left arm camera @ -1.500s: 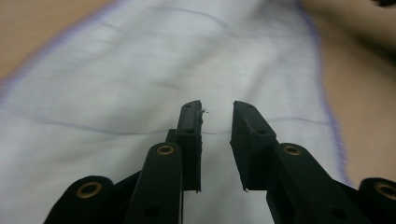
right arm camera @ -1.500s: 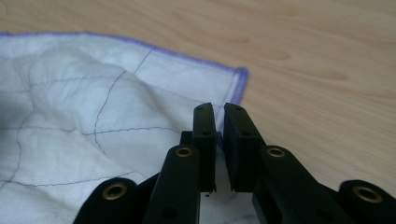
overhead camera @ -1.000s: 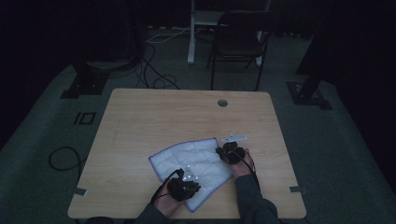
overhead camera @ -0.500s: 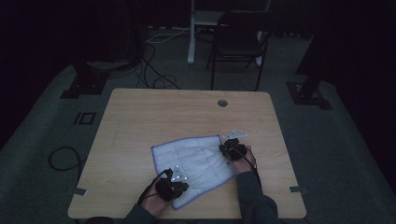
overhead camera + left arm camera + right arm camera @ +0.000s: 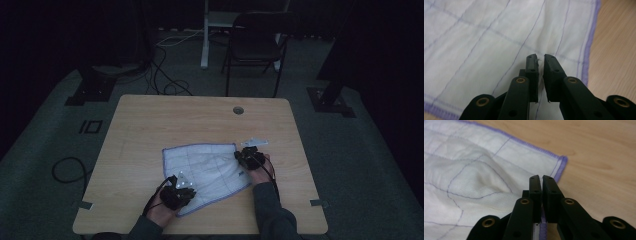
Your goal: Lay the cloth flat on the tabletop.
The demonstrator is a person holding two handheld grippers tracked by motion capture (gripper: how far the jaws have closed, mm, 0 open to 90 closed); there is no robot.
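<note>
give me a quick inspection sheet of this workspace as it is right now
surface: wooden table, bare apart from the cloth; a round cable hole near its far edge
job's things: white cloth with purple hem, spread almost flat, some wrinkles by its right side
clutter: nothing seen
grippers: left hand-held gripper over the cloth's near corner, jaws a slit apart after just opening a little, no cloth pinched; right hand-held gripper shut on the cloth's right hem
cables: a black cable loops on the floor left of the table; more cables on the floor behind it
surroundings: dark room, a chair and a white post beyond the table
</note>
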